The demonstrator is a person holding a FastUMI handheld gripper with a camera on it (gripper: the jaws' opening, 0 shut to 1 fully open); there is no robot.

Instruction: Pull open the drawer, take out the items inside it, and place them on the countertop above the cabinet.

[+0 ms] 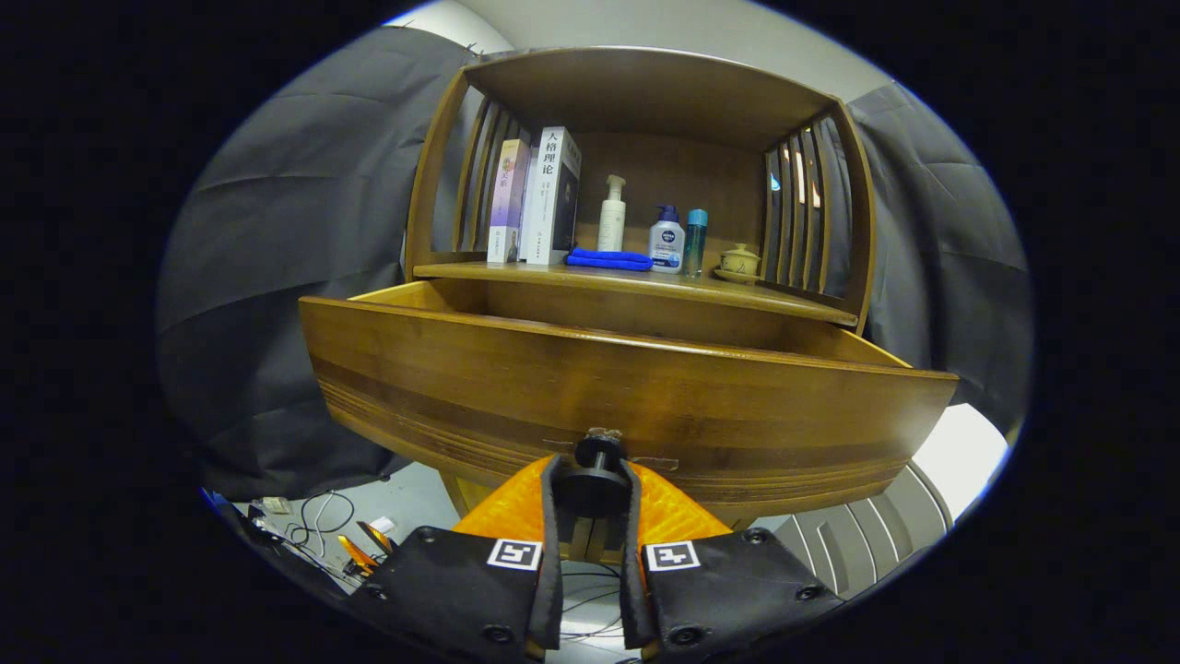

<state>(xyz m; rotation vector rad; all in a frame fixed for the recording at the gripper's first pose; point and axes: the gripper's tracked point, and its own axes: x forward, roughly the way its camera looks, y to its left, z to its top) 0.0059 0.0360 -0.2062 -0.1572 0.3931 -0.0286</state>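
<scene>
The wooden drawer [627, 387] of the cabinet stands pulled out toward me, its broad front panel facing the camera. A round dark knob [599, 461] sticks out from the panel's lower middle. My gripper [595, 484] is shut on the knob, with one finger pressing on each side of it. The drawer's inside is hidden behind the front panel. Above the drawer runs the countertop [784, 300], a wooden shelf board under a hutch.
On the countertop stand two books [539, 198], a white pump bottle [612, 217], a folded blue cloth [608, 260], a small white bottle [666, 242], a teal bottle [695, 242] and a lidded cup [739, 263]. Cables [318, 521] lie on the floor to the left.
</scene>
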